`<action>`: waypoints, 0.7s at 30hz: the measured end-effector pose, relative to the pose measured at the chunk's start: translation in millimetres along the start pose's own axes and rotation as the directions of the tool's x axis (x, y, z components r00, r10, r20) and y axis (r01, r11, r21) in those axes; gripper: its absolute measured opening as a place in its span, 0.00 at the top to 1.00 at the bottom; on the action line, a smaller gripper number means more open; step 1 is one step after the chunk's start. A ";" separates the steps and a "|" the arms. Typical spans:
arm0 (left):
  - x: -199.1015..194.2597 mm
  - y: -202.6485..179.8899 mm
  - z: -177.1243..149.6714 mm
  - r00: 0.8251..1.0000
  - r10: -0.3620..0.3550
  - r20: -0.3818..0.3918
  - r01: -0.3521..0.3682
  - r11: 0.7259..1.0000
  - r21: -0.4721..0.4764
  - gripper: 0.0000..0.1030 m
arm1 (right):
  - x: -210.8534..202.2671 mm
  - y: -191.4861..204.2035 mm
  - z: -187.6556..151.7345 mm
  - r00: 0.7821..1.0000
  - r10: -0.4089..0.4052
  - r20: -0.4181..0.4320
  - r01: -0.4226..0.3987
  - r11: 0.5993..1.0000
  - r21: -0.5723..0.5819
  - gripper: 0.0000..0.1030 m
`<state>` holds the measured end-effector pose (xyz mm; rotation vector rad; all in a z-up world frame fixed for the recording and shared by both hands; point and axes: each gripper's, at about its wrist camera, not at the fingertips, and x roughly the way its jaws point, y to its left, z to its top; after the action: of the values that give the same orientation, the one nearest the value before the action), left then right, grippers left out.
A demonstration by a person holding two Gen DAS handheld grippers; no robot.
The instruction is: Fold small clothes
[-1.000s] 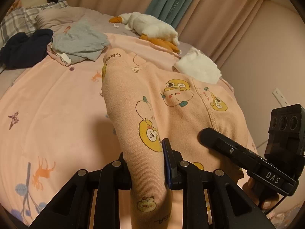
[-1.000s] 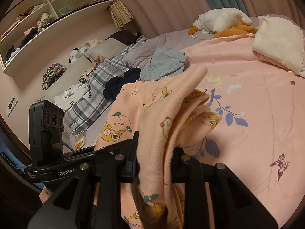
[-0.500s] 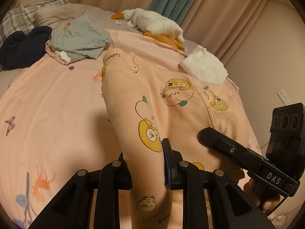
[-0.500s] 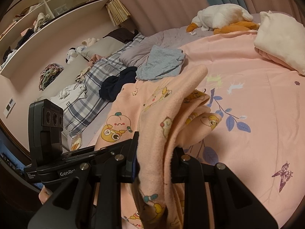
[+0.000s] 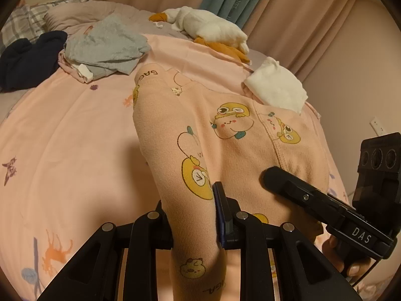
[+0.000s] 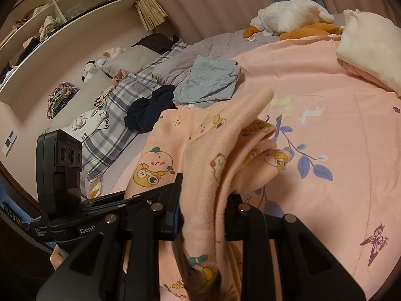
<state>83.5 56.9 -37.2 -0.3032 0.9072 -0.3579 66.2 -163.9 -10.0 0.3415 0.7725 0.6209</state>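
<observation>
- Pants (image 5: 225,135), peach w/ cartoon print, stretched over pink bed (image 5: 62,150).
- Left hand-held gripper (image 5: 193,215) clamps one pants edge.
- Right hand-held gripper (image 6: 203,215) clamps bunched pants fabric.

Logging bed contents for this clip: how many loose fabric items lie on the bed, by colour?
Peach cartoon-print garment, held: 1
Grey garment: 1
Navy garment: 1
White folded cloth: 1
White plush duck: 1
Total: 5

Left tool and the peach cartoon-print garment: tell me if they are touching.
Touching. The left wrist view shows the left tool with both fingers pressed against a bunched fold of the peach garment running up between them.
</observation>
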 end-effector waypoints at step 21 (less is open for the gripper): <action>33.1 7.5 7.4 0.999 0.028 -0.042 -0.029 0.999 -0.018 0.78 | 35.1 -17.8 8.5 0.999 -0.014 -0.031 0.015 0.999 0.030 0.76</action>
<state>109.4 50.3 -59.4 -0.3003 0.9557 -0.3305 98.9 -155.9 -32.2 0.3540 0.8138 0.6024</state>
